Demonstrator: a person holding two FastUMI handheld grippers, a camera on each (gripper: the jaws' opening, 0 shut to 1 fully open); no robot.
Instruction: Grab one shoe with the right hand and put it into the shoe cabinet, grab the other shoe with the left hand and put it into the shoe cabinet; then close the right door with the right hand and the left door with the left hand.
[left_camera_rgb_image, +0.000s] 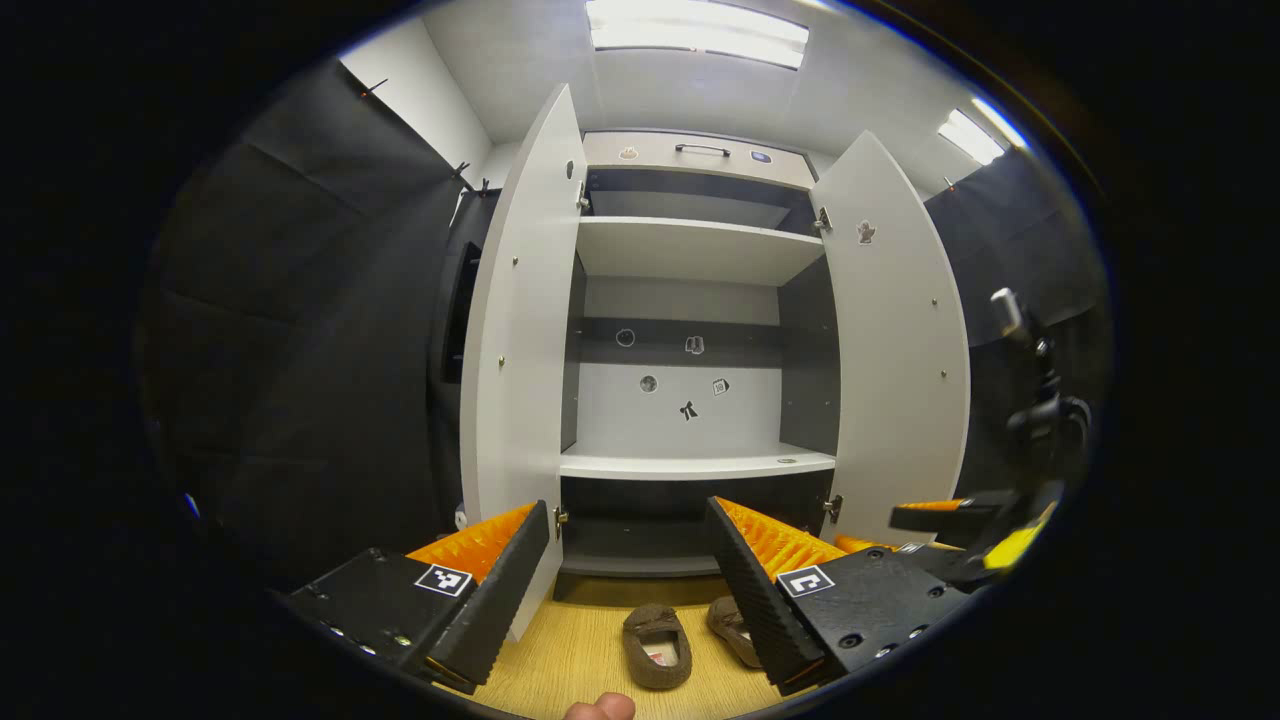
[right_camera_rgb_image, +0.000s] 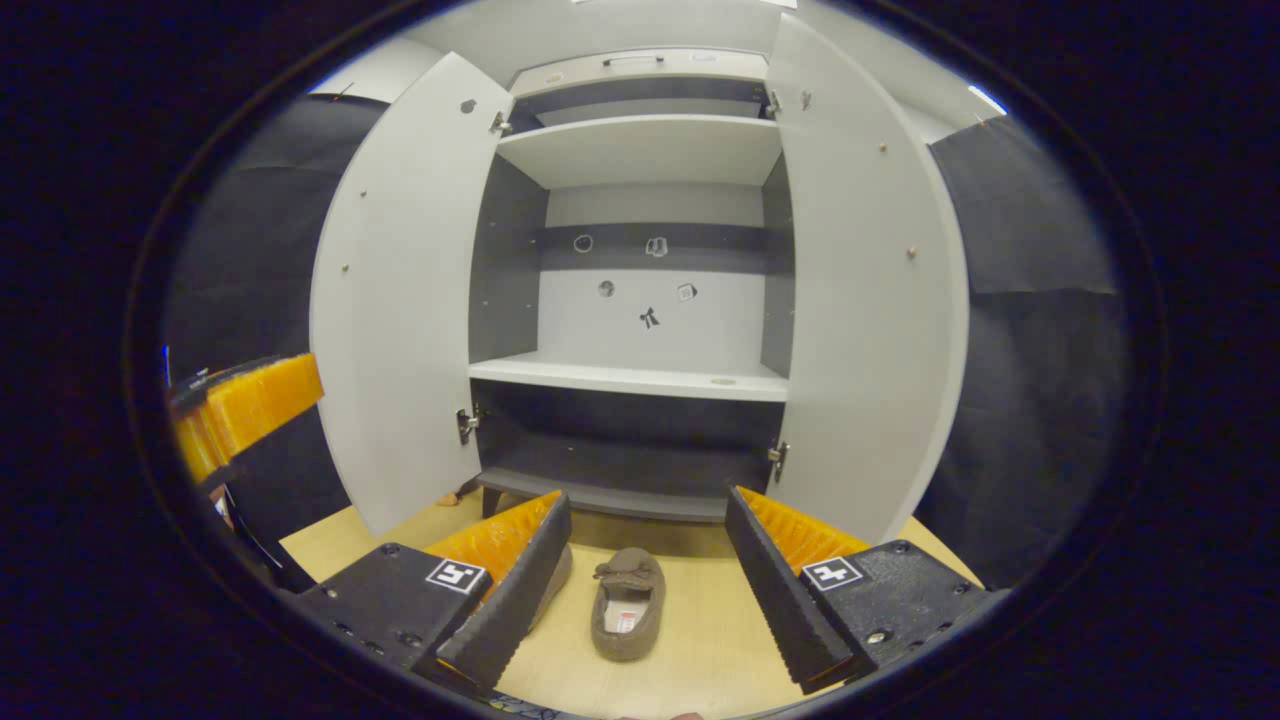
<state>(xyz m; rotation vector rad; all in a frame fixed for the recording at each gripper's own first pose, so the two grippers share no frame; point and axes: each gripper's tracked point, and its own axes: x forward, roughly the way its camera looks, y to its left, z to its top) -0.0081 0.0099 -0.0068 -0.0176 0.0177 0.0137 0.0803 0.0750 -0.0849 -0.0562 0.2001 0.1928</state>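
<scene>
Two brown slip-on shoes lie side by side on the wooden floor in front of the open white shoe cabinet (left_camera_rgb_image: 695, 463). In the left gripper view one shoe (left_camera_rgb_image: 656, 645) lies between my fingers and the other shoe (left_camera_rgb_image: 728, 620) is half hidden by the right-hand finger. My left gripper (left_camera_rgb_image: 628, 518) is open above them, holding nothing. In the right gripper view one shoe (right_camera_rgb_image: 628, 605) shows whole, while the second shoe (right_camera_rgb_image: 556, 580) peeks out behind a finger. My right gripper (right_camera_rgb_image: 648, 500) is open over the shoes. Both cabinet doors, left (right_camera_rgb_image: 400, 300) and right (right_camera_rgb_image: 860, 300), stand wide open.
The cabinet has a bare middle shelf (right_camera_rgb_image: 630, 378), an upper shelf (left_camera_rgb_image: 690, 245) and a dark bottom compartment (right_camera_rgb_image: 620, 455). Black cloth walls flank it. A dark stand (left_camera_rgb_image: 1040, 400) rises at the right. The right gripper (left_camera_rgb_image: 940, 515) shows beside the right door. A person's fingertip (left_camera_rgb_image: 600, 708) is at the bottom edge.
</scene>
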